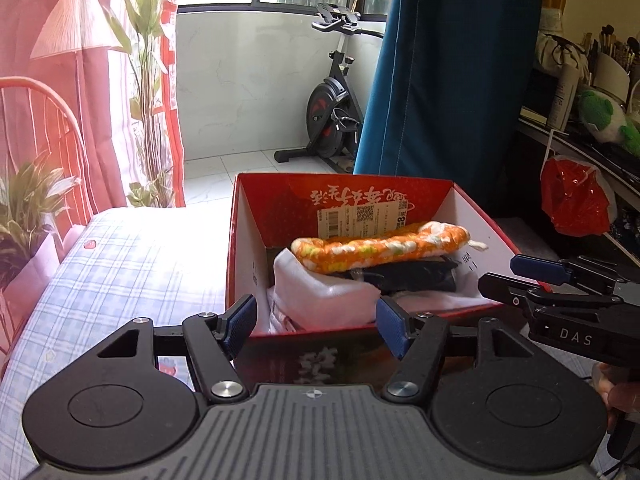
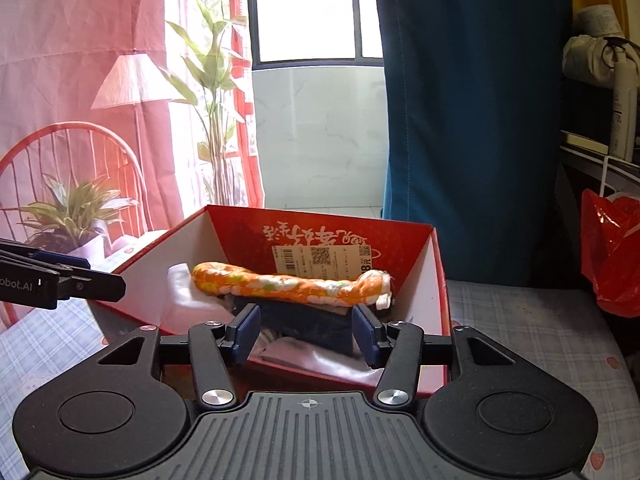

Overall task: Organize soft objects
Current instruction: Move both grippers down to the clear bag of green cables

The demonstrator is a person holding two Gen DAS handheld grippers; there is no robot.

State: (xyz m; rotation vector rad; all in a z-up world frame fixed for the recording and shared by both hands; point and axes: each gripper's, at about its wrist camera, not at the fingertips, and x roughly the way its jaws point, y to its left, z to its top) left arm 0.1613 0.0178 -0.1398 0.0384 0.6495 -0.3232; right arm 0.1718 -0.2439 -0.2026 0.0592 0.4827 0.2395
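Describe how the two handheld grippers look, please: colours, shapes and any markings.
Both the left gripper and right gripper are black, with blue ribbed pads, silver screws, round side housings and a ribbed grey top. White lettering marks their sides.

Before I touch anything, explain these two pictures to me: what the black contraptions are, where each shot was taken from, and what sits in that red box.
No robot here: a person holds two hand tools, each with a claw and a camera looking along its fingers. One picture comes from the left claw, the other from the right claw. Both claws are open and hold nothing. Ahead, a red box stands on a checked bedsheet. Inside it, an orange floral cloth roll lies on top of a dark folded cloth and white cloth.
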